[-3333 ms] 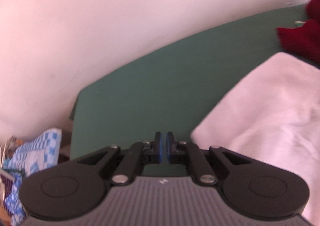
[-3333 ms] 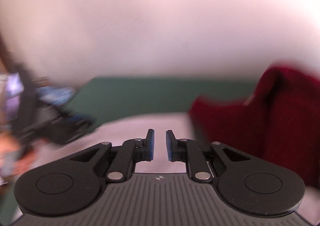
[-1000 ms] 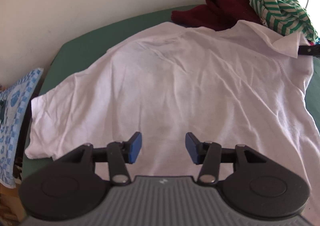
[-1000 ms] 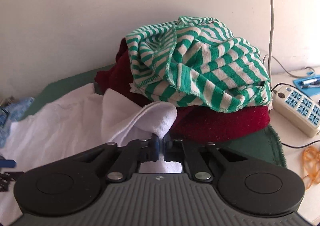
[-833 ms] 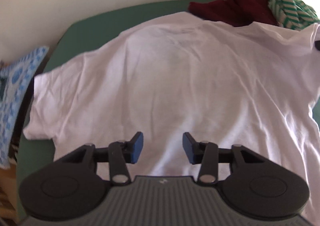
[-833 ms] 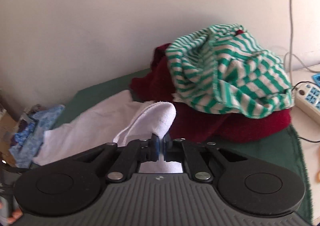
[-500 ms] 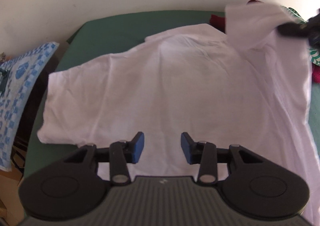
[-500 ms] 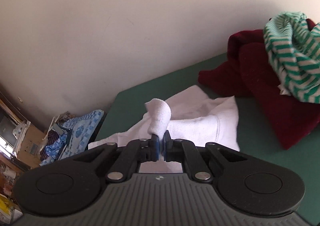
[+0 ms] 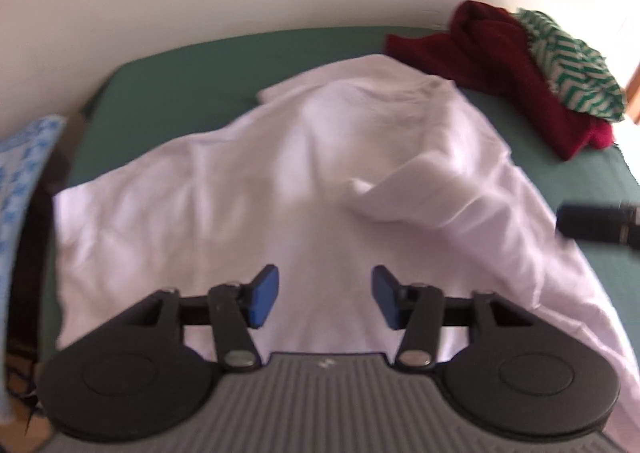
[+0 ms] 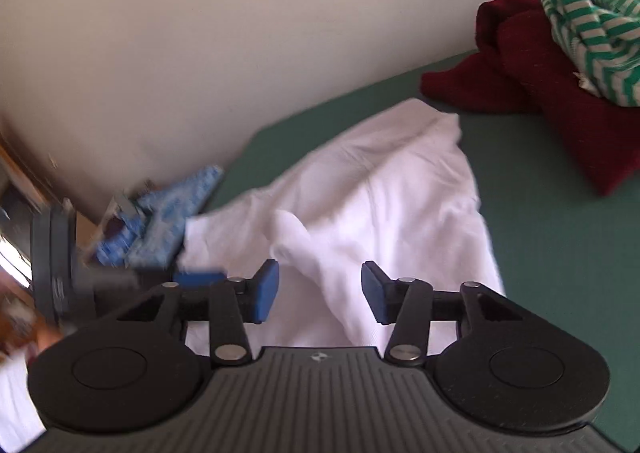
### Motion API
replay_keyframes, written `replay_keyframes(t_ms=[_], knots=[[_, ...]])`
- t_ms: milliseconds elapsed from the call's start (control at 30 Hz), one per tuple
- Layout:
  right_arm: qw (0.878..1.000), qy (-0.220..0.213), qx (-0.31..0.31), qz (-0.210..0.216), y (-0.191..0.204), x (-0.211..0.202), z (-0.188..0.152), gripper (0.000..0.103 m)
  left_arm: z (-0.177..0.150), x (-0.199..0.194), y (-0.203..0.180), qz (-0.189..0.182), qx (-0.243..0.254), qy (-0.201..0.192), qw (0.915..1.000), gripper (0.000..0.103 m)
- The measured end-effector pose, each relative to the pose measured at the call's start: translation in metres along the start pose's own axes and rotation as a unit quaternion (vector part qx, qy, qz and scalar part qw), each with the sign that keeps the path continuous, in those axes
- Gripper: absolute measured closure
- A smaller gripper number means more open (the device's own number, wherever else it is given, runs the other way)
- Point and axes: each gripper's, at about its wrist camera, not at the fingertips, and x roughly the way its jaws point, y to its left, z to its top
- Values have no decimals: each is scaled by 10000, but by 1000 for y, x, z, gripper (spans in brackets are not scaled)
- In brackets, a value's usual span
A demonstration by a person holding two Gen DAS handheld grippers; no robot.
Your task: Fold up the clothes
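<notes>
Your right tool [image 10: 320, 291] has just been opening and its jaws stand apart over the white T-shirt [image 9: 280, 181], gripping nothing. Your left tool [image 9: 323, 301] has also just widened, empty. The shirt lies spread on the green table [image 10: 560, 237], one sleeve folded inward. No readable writing shows anywhere.

Soft daylight, bright at the right edge of the left wrist view. The white T-shirt [image 9: 280, 181] is near overexposed and motion-blurred. Fisheye bending curves the wall [image 10: 200, 33]; left edges smear in both views.
</notes>
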Motion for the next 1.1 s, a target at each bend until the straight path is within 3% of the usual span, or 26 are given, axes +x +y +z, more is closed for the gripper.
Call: replay_keyframes(t_ms=[67,133,200,267,367,433,467,533,600,633,667,700,733,800,867,933,1000,1033,1100], knots=[[9998,-142,-120,58,4,-7,-10,54,7,13,-3,-111,12,68,9999,35],[9996,-199,-117,-163,2,-4,-13,54,14,25,-3,-261,-28,127,9996,37],[9991,-174,-39,-384,-4,4,-15,54,21,27,11,-640,-365,136,9972,36],[9994,-76,129,-301,-12,16,-16,54,27,28,25,-907,-664,142,9936,26],[9996,4,230,-145,-14,39,-15,55,30,38,35,-888,-895,303,9916,19],[9996,75,260,96,-12,50,-12,78,34,44,32,-705,-772,322,9940,23],[9994,76,197,273,-7,52,-11,95,36,44,29,-576,-675,290,9956,38],[9971,215,-117,727,9,52,-12,95,42,39,29,-519,-554,201,9969,51],[9892,702,-599,1142,30,54,-20,95,46,30,36,-554,-473,3,9973,45],[9841,922,-899,1225,40,55,-25,93,48,25,39,-534,-439,-104,9976,35],[9789,1112,-1269,1157,51,56,-32,92,48,22,42,-471,-418,-147,9979,29],[9745,1201,-1584,1044,59,55,-38,92,48,21,45,-480,-389,-114,9980,28],[9746,1098,-1711,934,62,50,-40,92,47,20,47,-488,-361,-81,9981,28],[9850,672,-1328,878,53,39,-34,89,44,21,47,-382,-223,-50,9990,27],[9935,299,-961,535,42,39,-27,79,39,23,43,-205,-44,-37,9998,23],[9948,356,-928,223,40,52,-26,75,39,34,39,-83,34,53,9999,22],[9924,571,-1059,268,46,65,-32,77,40,45,30,-14,104,137,9999,28],[9911,605,-1151,302,51,68,-36,77,41,49,23,94,210,156,9996,50],[9880,621,-1411,140,60,71,-44,81,45,52,13,149,306,147,9993,78]])
